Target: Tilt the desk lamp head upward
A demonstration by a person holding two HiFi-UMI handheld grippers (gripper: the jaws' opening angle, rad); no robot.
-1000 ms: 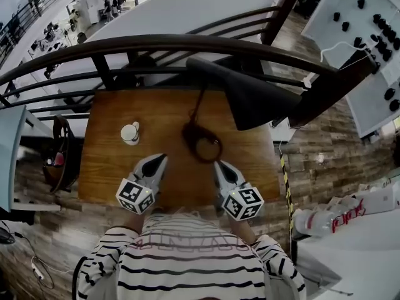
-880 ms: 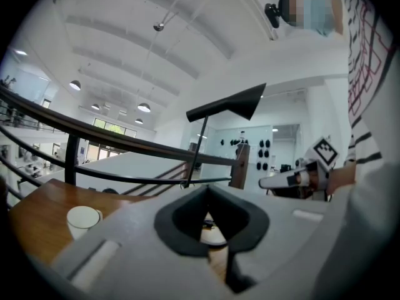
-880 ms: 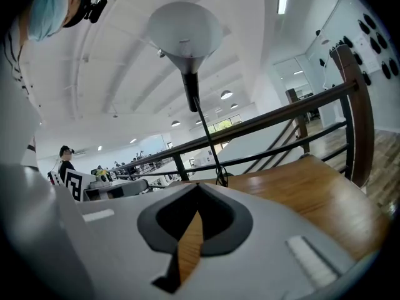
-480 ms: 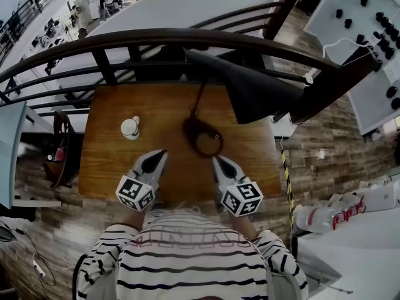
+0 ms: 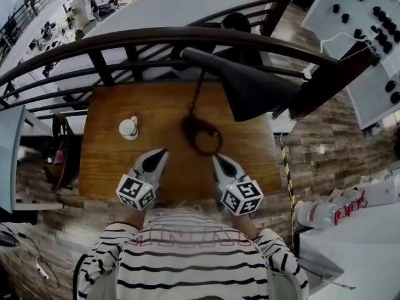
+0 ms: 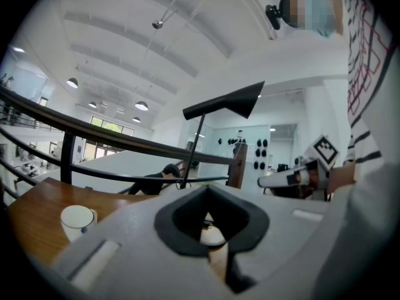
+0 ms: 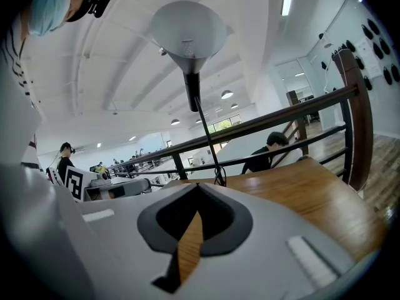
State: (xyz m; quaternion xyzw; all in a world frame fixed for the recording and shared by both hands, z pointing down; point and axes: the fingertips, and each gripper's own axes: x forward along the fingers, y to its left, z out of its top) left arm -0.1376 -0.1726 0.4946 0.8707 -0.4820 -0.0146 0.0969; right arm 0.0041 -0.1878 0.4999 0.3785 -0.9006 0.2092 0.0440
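A black desk lamp stands at the middle of the wooden table (image 5: 112,167). Its cone head (image 5: 250,89) points down to the right, above a thin stem (image 5: 197,99) and a ring base (image 5: 201,136). From below, the right gripper view shows the head (image 7: 187,33) with its pale inside. My left gripper (image 5: 161,154) rests shut and empty near the table's front edge, left of the base. My right gripper (image 5: 217,161) is shut and empty to the right of it. Both are well below the head and touch nothing.
A white cup (image 5: 128,127) stands on the table left of the lamp, also in the left gripper view (image 6: 78,219). A dark curved railing (image 5: 156,39) runs behind the table. A brown post (image 5: 325,89) rises at the right. A chair (image 5: 59,149) stands at the left.
Both grippers keep their places at the table's front edge and stay shut. The head view has drifted slightly; the lamp has not moved.
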